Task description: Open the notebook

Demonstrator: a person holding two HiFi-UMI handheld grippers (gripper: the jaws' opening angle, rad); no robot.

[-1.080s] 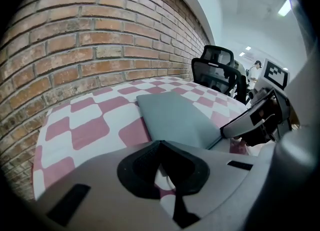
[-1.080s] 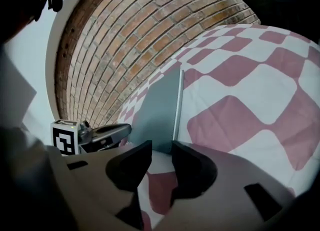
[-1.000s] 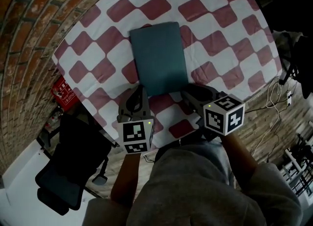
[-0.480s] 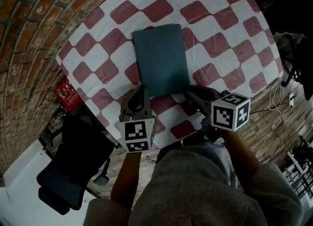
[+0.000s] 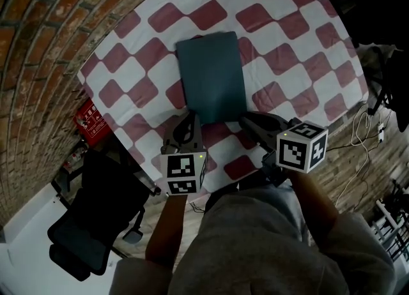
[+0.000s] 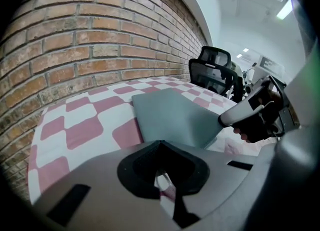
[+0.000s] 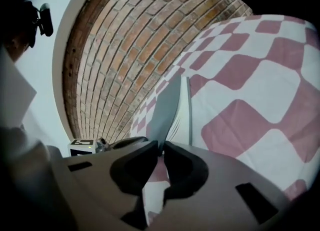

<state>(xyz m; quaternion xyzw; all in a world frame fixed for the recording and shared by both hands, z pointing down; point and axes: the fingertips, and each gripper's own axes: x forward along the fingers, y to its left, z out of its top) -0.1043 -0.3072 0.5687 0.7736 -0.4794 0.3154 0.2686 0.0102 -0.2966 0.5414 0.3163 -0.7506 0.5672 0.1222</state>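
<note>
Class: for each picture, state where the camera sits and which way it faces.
Head view: on the person's head, facing steeply down at the table and notebook; shows the left gripper, right gripper and sweater.
Left gripper view: on the left gripper, facing along its shut, empty jaws over the notebook, wall at left; the right gripper shows.
Right gripper view: on the right gripper, facing along its jaws, which have just been closing and now grip the notebook, toward the wall.
Shared: both gripper views show the notebook.
</note>
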